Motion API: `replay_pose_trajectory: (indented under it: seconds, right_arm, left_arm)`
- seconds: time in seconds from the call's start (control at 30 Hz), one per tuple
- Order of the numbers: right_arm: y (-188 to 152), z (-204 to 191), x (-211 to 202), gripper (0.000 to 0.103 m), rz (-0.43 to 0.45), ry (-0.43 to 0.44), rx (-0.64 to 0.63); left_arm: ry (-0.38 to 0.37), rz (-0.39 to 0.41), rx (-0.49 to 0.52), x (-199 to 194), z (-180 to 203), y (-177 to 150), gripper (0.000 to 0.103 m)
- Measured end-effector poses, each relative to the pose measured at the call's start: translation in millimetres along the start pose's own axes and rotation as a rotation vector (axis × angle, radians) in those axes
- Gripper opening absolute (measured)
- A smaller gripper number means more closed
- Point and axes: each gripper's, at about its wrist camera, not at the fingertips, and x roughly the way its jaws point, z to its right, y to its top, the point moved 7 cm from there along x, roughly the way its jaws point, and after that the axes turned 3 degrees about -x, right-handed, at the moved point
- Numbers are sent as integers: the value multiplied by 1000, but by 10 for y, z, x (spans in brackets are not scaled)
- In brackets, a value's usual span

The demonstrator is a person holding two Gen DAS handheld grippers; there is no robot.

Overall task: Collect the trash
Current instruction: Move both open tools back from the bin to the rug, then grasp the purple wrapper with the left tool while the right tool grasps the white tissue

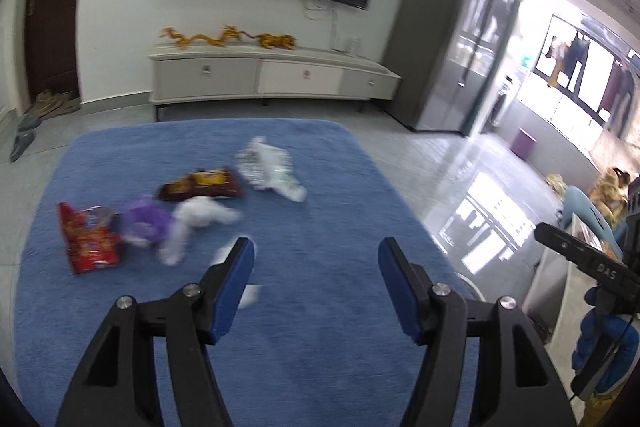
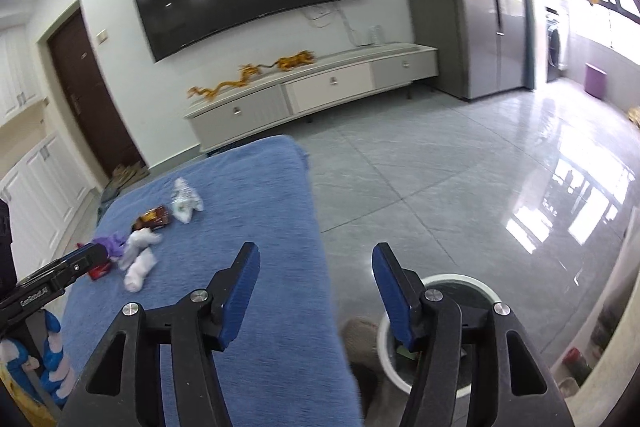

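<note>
Two pieces of writing can be partly read: white letters like "DAS" on the black body of the right gripper seen at the right edge of the left wrist view, and a small white label on the left gripper's body at the left edge of the right wrist view, too blurred to read for sure. The print on the snack bags is not readable.

The left gripper (image 1: 316,253) has its blue pads spread wide and holds nothing; it hangs above the blue cloth (image 1: 320,367). The right gripper (image 2: 316,259) is also spread wide and empty, above the right edge of the cloth, with a white bin (image 2: 386,359) on the grey floor just under its right finger.

The trash lies on the far left part of the cloth: a red snack bag (image 1: 88,239), a purple wrapper (image 1: 146,223), a white crumpled tissue (image 1: 192,223), a dark brown snack bag (image 1: 202,183) and a white plastic bag (image 1: 268,171) farthest away. Small white scraps (image 1: 250,295) lie near the left finger.
</note>
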Motion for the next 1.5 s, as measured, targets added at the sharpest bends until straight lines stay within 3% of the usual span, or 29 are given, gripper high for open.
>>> replay_pose_trajectory:
  seconds: [0.13, 0.3, 0.53, 0.73, 0.9, 0.97, 1.07, 1.2, 1.5]
  right_arm:
    - [56, -487, 259, 60, -44, 85, -63]
    - [-27, -1167, 645, 62, -128, 194, -158]
    - [-297, -1880, 1330, 63, -269, 336, -204]
    - [-462, -2262, 1757, 63, -342, 402, -199]
    - [-557, -2427, 1975, 63, -373, 417, -216]
    - [-623, -2466, 2029, 45, -387, 432, -222]
    - [-652, -2435, 2013, 30, -378, 458, -205]
    - [-639, -2318, 1882, 24, -355, 470, -192]
    - [-513, -2010, 1168, 24, -229, 489, -187]
  left_arm:
    - [78, 16, -75, -10, -621, 38, 63]
    - [143, -9, -105, 203, -1075, 100, 63]
    - [184, -81, -121, 635, -1355, 109, 63]
    - [183, -128, -128, 888, -1441, 47, 62]
    - [173, -144, -139, 953, -1510, 16, 37]
    - [169, -145, -141, 950, -1523, 0, 32]
    - [159, -133, -142, 899, -1521, -2, 24]
    - [143, -103, -142, 745, -1470, 37, 22]
    - [112, -28, -94, 195, -1106, 159, 22]
